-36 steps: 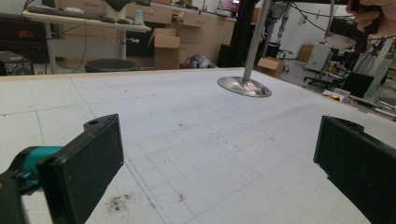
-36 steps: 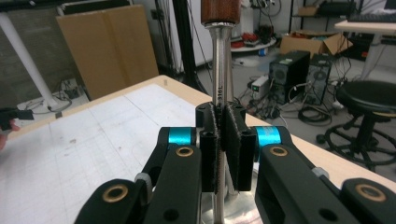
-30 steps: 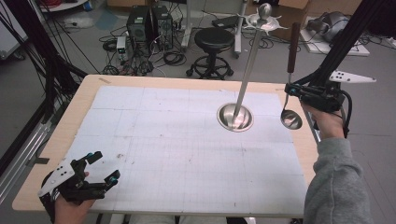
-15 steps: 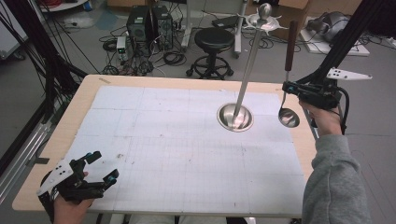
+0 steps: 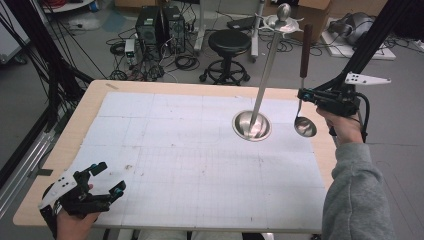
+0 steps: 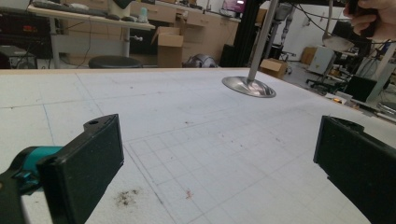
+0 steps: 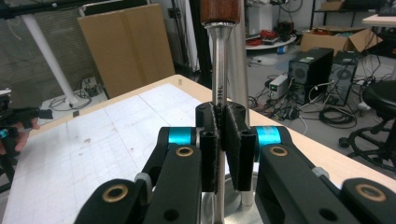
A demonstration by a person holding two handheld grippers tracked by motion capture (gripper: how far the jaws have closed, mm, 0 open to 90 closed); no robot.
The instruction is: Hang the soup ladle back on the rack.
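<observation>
A steel ladle with a dark wooden handle hangs upright above the table's right edge. My right gripper is shut on its thin metal shaft, just below the wood. Left of it stands a metal utensil stand, a round base with a tall rod and hooks at the top. My left gripper rests at the near left corner, open, with nothing between its pads. In the left gripper view, the stand's base lies ahead and the ladle's bowl hangs at the upper right.
A white gridded mat covers the wooden table. Beyond the far edge are a black stool, computer towers and floor cables. Black frame struts rise at the right, behind my right hand.
My right gripper has shifted the ladle slightly left, toward the stand. The left gripper has stayed put.
</observation>
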